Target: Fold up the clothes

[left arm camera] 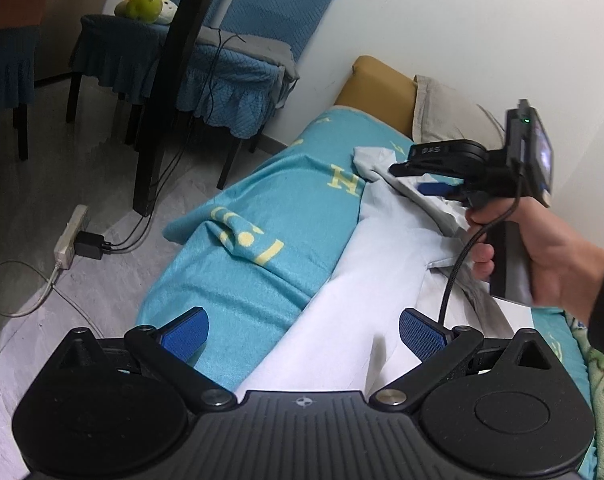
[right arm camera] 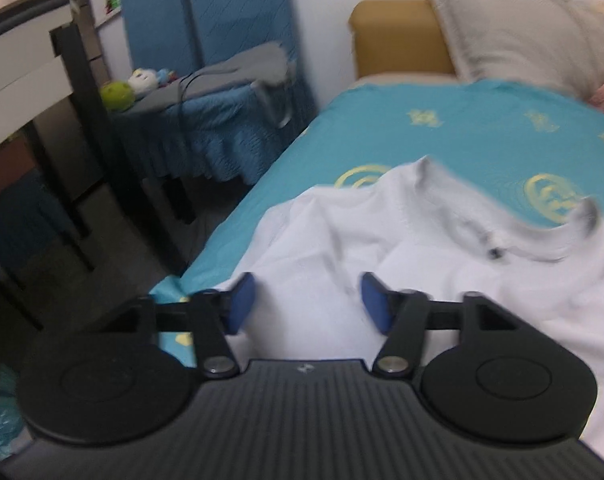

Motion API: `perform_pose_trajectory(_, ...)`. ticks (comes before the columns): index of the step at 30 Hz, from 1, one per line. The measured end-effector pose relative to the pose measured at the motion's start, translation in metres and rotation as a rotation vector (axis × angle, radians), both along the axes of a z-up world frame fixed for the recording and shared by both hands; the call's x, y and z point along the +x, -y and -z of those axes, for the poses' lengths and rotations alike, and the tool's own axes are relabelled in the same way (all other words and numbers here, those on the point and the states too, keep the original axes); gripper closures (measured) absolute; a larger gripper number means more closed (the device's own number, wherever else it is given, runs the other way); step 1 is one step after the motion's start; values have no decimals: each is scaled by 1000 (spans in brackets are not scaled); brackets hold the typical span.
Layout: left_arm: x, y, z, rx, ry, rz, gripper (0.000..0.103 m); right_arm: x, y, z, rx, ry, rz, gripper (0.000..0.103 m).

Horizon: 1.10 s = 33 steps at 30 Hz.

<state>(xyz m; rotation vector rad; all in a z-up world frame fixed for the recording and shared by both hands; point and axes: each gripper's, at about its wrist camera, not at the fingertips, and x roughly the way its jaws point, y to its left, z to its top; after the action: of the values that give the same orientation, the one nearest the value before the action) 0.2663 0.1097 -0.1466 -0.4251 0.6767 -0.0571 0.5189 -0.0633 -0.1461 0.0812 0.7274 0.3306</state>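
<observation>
A white collared shirt (left arm camera: pixel 382 260) lies spread on a teal blanket (left arm camera: pixel 261 280) with yellow marks, on a bed. My left gripper (left arm camera: pixel 302 332) hovers over the shirt's near part, open, with nothing between its blue pads (left arm camera: pixel 183 334). Farther up the shirt, a hand holds my right gripper (left arm camera: pixel 426 184) low over the cloth near the collar. In the right wrist view the shirt (right arm camera: pixel 422 248) fills the foreground, its collar (right arm camera: pixel 542 240) ahead to the right. The right gripper (right arm camera: pixel 308 304) has its pads apart with only shirt cloth beneath the gap, so it is open. That view is blurred.
The bed's left edge drops to a grey floor with a power strip (left arm camera: pixel 71 240) and cables. Blue-covered chairs (left arm camera: pixel 229 92) and a dark table leg (left arm camera: pixel 161 120) stand beyond. A beige pillow (right arm camera: pixel 522 28) and a mustard headboard (right arm camera: pixel 398 36) lie at the far end against the wall.
</observation>
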Motion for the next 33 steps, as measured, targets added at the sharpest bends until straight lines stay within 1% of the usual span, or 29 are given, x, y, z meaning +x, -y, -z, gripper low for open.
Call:
perform_pose_trajectory(1, 0, 1, 1, 0, -3, 3, 1, -2, -2, 2, -19, -4, -1, 85)
perform_pose_trajectory(2, 0, 1, 1, -1, -4, 5, 1, -7, -3, 2, -40, 15, 10, 92)
perform_pose_trajectory(3, -1, 2, 0, -2, -2, 7, 1, -13, 0, -1, -30, 43, 33, 93)
perform_pose_trajectory(5, -3, 3, -2, -3, 10, 7, 1, -27, 9, -9, 11, 106, 88, 95)
perform_pose_trajectory(8, -8, 4, -6, -1, 30, 6, 1, -47, 22, -28, 44, 204, 146, 96)
perform_pose_trajectory(11, -15, 6, -13, 7, 58, 10, 1, -53, 32, -46, 18, 275, 229, 97)
perform_pose_trajectory(14, -21, 10, -17, 34, 101, 20, 1, -47, 43, -57, -41, 325, 358, 98)
perform_pose_trajectory(15, -21, 12, -17, 46, 105, 24, 1, -43, 46, -59, -69, 333, 400, 98)
perform_pose_trajectory(17, -18, 16, -15, 61, 99, 35, 1, -29, 54, -52, -114, 308, 446, 98)
perform_pose_trajectory(20, -13, 19, -9, 72, 74, 50, 1, -11, 64, -32, -163, 260, 502, 98)
perform_pose_trajectory(23, -9, 23, -3, 83, 57, 64, 1, 0, 74, -10, -171, 226, 528, 97)
perform_pose_trajectory(24, -8, 24, -1, 88, 53, 68, 1, 4, 77, -5, -159, 214, 532, 97)
perform_pose_trajectory(28, -5, 29, 6, 108, 33, 82, 1, 1, 87, 3, -57, 195, 525, 95)
perform_pose_trajectory(31, -6, 32, 7, 128, 33, 85, 1, -7, 91, -2, 14, 147, 460, 93)
perform_pose_trajectory(32, -7, 33, 6, 137, 37, 86, 1, -15, 90, -7, 22, 144, 443, 89)
perform_pose_trajectory(33, -8, 35, 5, 147, 41, 87, 1, -25, 89, -13, 28, 143, 427, 62)
